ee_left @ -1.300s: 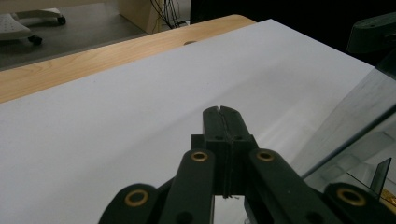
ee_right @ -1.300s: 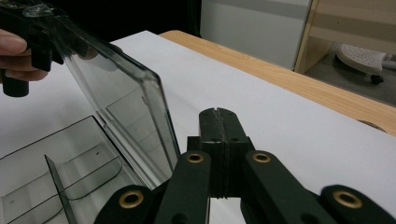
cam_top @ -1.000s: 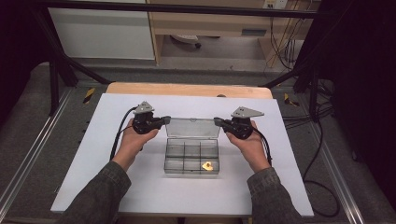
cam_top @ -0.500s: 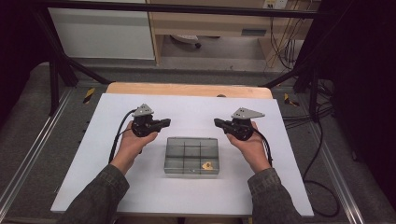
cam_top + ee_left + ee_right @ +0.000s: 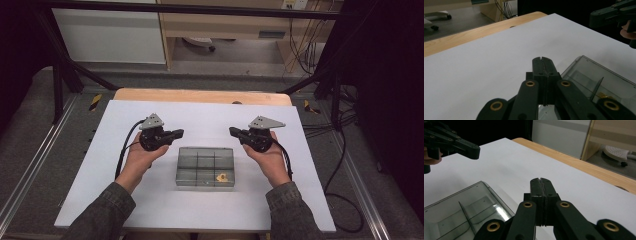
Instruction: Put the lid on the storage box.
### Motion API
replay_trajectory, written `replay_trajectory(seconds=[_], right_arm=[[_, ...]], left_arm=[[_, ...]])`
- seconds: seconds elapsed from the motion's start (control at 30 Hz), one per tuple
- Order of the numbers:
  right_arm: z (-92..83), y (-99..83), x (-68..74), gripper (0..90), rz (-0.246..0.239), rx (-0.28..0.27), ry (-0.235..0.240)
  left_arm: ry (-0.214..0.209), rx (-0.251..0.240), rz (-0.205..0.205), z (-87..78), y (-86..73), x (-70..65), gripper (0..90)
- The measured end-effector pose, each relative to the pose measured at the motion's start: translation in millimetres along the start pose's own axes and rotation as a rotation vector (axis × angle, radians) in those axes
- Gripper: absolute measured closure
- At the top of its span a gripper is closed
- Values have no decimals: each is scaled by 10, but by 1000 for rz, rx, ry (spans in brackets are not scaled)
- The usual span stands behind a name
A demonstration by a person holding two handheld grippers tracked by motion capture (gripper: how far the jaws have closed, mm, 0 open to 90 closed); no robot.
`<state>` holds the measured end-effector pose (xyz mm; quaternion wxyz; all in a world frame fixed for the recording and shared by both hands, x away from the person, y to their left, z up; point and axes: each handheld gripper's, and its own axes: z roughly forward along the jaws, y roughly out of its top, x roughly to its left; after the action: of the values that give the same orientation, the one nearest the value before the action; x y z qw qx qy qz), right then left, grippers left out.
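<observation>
Legible markings: none.
No text, label, brand or number can be read on the clear box (image 5: 205, 167), the white surface (image 5: 100, 190) or elsewhere around them.

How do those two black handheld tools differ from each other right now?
The left black gripper sits off the far left corner of the clear plastic compartment box, jaws pointing right; the right black gripper sits off its far right corner, jaws pointing left. Both have jaws shut on nothing, a grey plate on top and a trailing cable.
</observation>
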<state>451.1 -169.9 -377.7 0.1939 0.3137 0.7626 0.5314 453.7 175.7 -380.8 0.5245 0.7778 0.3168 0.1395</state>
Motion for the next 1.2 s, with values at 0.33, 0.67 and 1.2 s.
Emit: replay_trajectory(seconds=[0.33, 0.67, 1.2], right_arm=[[-104, 63, 69, 823, 3, -27, -2], [-168, 110, 151, 572, 3, -44, -18], [-150, 193, 265, 98, 9, -44, -60]], left_arm=[[-6, -28, 9, -95, 44, -148, 900], [46, -69, 35, -179, 65, -270, 623], [98, -137, -4, -233, 82, -362, 124]])
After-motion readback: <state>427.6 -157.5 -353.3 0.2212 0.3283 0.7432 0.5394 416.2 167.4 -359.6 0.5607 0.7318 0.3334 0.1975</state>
